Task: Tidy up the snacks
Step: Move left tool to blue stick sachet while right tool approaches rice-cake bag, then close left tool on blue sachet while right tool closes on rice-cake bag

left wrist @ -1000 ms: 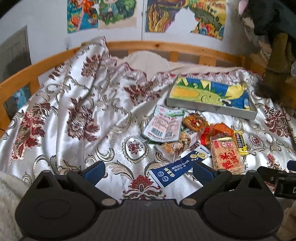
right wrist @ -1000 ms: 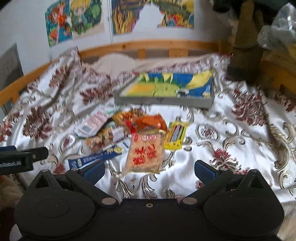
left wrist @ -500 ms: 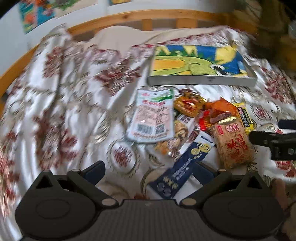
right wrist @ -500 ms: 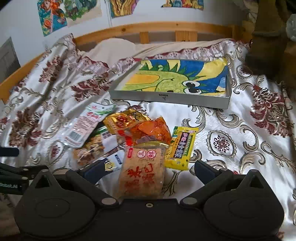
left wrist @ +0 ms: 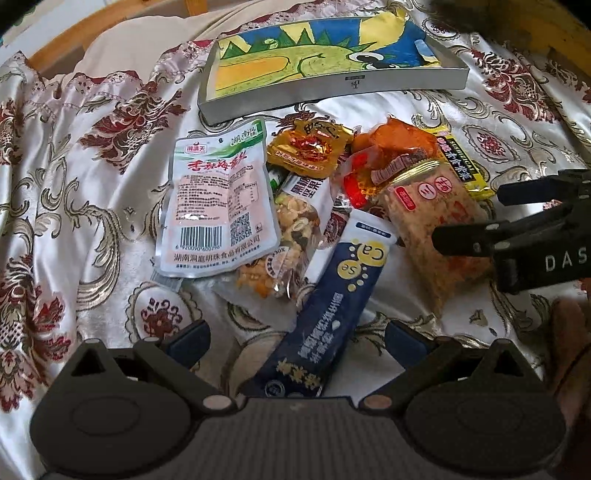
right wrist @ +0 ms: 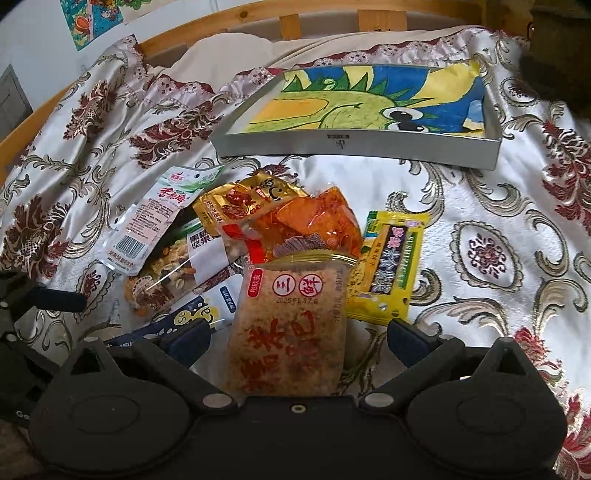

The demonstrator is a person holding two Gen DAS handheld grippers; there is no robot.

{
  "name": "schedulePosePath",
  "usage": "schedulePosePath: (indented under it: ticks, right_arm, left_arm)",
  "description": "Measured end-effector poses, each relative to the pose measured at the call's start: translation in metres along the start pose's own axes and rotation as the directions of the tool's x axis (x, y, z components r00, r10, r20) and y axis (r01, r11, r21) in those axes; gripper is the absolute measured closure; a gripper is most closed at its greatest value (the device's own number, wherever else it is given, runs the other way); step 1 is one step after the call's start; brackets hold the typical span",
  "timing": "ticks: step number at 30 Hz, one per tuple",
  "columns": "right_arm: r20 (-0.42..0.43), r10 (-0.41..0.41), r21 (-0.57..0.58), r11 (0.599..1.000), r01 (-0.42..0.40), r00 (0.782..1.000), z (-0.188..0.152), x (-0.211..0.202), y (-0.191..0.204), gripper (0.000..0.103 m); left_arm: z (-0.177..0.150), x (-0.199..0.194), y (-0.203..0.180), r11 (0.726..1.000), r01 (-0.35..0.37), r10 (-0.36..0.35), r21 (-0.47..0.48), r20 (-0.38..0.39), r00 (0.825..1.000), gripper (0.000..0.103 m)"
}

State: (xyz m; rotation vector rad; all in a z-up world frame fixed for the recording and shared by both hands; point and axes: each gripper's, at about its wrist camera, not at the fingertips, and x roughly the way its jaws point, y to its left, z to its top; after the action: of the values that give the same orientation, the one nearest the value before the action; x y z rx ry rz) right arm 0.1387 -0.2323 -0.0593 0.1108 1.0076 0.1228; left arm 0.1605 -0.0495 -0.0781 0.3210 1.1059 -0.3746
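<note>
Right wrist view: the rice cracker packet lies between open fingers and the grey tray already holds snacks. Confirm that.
Wrong on the tray. The shallow grey tray holds only a dragon drawing; the right wrist view shows it. The rice cracker packet does lie between the right gripper's open fingers.

Floral satin bedspread (right wrist: 480, 206) over wooden bed frame (right wrist: 317, 14); wall poster (right wrist: 88, 18) behind.

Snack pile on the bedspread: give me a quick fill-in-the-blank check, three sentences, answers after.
1. The dark blue stick pack lies between the open fingers of the ____ gripper.
2. The rice cracker pack lies between the fingers of the right gripper, which is ____.
3. The grey tray with the dinosaur drawing holds ____ snacks so far.

Missing words: left; open; no
</note>
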Motion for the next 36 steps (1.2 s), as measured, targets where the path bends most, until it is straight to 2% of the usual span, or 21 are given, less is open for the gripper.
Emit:
schedulePosePath:
  ticks: [6,9,11,13,15,18,20,22,25,30,33,35,36]
  right_arm:
    - [-0.034,0.007,-0.019,1.000,-0.008,0.999,-0.001,0.013,0.003,0.010]
    - [-0.051,-0.004,-0.033,0.999,0.002,0.999,-0.003,0.015,0.005,0.020]
    - [-0.050,0.003,-0.030,1.000,-0.005,0.999,-0.004,0.015,0.004,0.022]
    - [-0.046,-0.004,-0.027,1.000,0.003,0.999,-0.005,0.012,0.003,0.031]
    - [-0.038,-0.030,-0.024,0.999,0.030,0.999,-0.006,0.009,0.001,0.032]
    - [-0.035,-0.049,0.000,0.999,0.049,0.998,-0.006,0.006,-0.005,0.032]
    - [-0.037,-0.042,0.019,0.999,0.042,0.998,-0.006,0.006,-0.008,0.032]
    - [-0.037,-0.041,0.029,0.999,0.042,0.998,-0.005,0.006,-0.009,0.027]
    - [-0.033,-0.048,0.027,0.998,0.049,0.998,-0.004,0.009,-0.008,0.023]
    - [-0.050,-0.041,0.044,0.998,0.044,0.998,-0.005,0.014,-0.011,0.024]
    - [-0.049,-0.020,0.055,0.998,0.023,0.999,-0.005,0.012,-0.011,0.034]
    - [-0.043,-0.025,0.044,0.999,0.027,0.999,-0.006,0.010,-0.009,0.037]
    - [-0.040,-0.023,0.044,0.999,0.025,0.999,-0.006,0.009,-0.009,0.038]
  left_arm:
    - [0.002,0.013,0.002,1.000,0.016,-0.016,0.007,-0.037,0.999,0.005]
    - [0.001,0.017,0.004,0.998,0.054,-0.055,-0.009,-0.061,0.997,0.015]
    - [-0.001,0.018,0.006,0.996,0.082,-0.083,-0.022,-0.069,0.994,0.025]
    - [-0.002,0.016,0.006,0.994,0.101,-0.102,-0.029,-0.068,0.992,0.033]
    - [-0.003,0.015,0.007,0.991,0.131,-0.134,-0.041,-0.068,0.989,0.038]
    - [-0.004,0.014,0.007,0.981,0.186,-0.189,-0.058,-0.063,0.980,0.039]
    - [-0.004,0.015,0.006,0.982,0.182,-0.185,-0.052,-0.058,0.981,0.035]
    - [-0.002,0.017,0.006,0.983,0.175,-0.178,-0.050,-0.049,0.983,0.029]
    - [0.004,0.026,0.006,0.984,0.166,-0.170,-0.069,-0.051,0.984,0.029]
    - [0.007,0.039,0.008,0.980,0.163,-0.171,-0.115,-0.066,0.983,0.030]
    - [0.007,0.038,0.005,0.982,0.153,-0.161,-0.110,-0.069,0.985,0.041]
    - [0.006,0.037,0.005,0.980,0.161,-0.170,-0.114,-0.078,0.982,0.057]
    - [0.006,0.036,0.005,0.978,0.168,-0.179,-0.122,-0.084,0.980,0.058]
